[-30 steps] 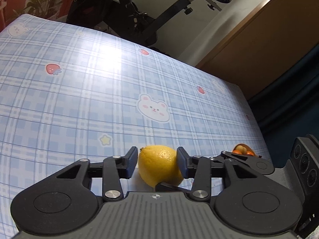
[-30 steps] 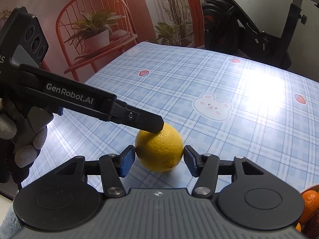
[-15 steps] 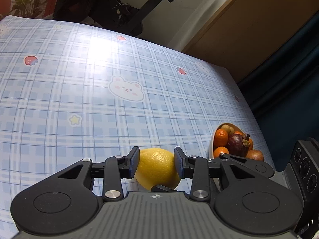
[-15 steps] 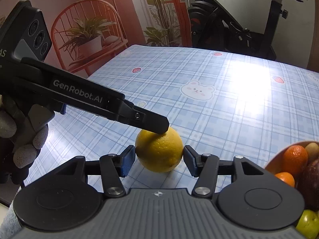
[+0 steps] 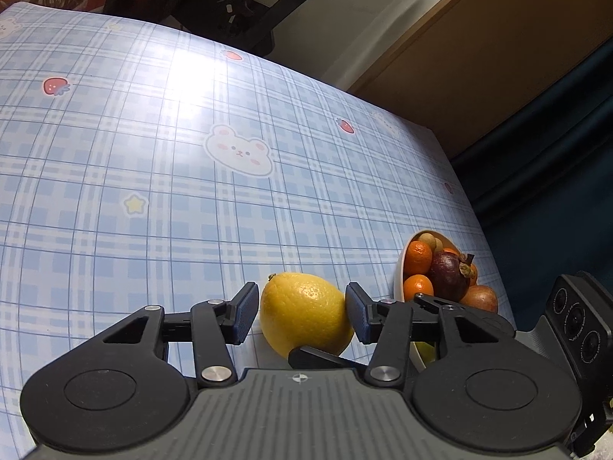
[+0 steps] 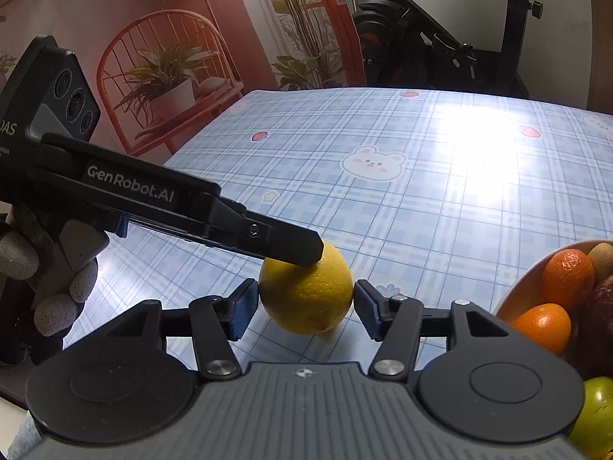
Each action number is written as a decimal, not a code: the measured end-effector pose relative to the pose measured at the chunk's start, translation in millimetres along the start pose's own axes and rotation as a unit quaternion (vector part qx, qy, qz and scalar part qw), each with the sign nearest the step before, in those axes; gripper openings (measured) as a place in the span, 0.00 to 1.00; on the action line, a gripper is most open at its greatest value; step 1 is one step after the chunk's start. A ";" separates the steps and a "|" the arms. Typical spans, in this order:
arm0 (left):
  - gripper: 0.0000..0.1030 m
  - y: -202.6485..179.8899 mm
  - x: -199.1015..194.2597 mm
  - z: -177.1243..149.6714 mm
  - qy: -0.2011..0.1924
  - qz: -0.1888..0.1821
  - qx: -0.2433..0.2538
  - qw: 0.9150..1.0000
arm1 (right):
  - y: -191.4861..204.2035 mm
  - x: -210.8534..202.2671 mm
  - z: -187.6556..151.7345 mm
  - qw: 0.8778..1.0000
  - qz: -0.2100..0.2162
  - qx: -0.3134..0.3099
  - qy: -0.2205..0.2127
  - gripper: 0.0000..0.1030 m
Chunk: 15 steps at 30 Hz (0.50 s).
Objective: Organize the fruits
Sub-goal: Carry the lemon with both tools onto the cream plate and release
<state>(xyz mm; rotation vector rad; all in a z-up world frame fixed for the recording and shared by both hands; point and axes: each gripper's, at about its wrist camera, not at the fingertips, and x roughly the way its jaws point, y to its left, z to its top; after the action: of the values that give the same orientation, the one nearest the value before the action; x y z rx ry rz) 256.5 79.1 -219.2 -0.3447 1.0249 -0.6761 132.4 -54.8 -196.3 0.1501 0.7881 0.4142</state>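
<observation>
lemon (image 5: 304, 312) being released by left gripper (image 5: 300, 312), jaws just opening | right gripper (image 6: 304, 308) parted, ungripping | bowl (image 5: 402, 272) being filled; lemon left

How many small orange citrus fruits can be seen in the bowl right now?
2. In the left wrist view, one orange fruit sits near the bowl's far rim, and a second lies just below it, nearer the camera. More may be hidden behind the dark purple fruit.
</observation>
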 end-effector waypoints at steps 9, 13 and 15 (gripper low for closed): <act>0.49 -36.2 -7.7 2.8 -0.014 0.005 0.035 0.999 | -3.0 -32.5 -0.4 0.999 -0.010 0.012 -0.037 0.55; 0.49 -70.7 -3.5 6.7 -0.020 -0.009 0.064 0.998 | -15.6 -65.7 -3.6 0.997 -0.028 0.022 -0.066 0.55; 0.49 -90.9 4.8 8.1 -0.019 -0.019 0.079 0.997 | -23.8 -82.5 -7.7 0.996 -0.043 0.024 -0.076 0.55</act>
<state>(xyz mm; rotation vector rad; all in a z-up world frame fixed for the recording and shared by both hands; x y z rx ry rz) 233.1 7.5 -167.4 -0.2390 0.9245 -0.7775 82.2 -110.9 -154.3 0.1902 0.6529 0.2986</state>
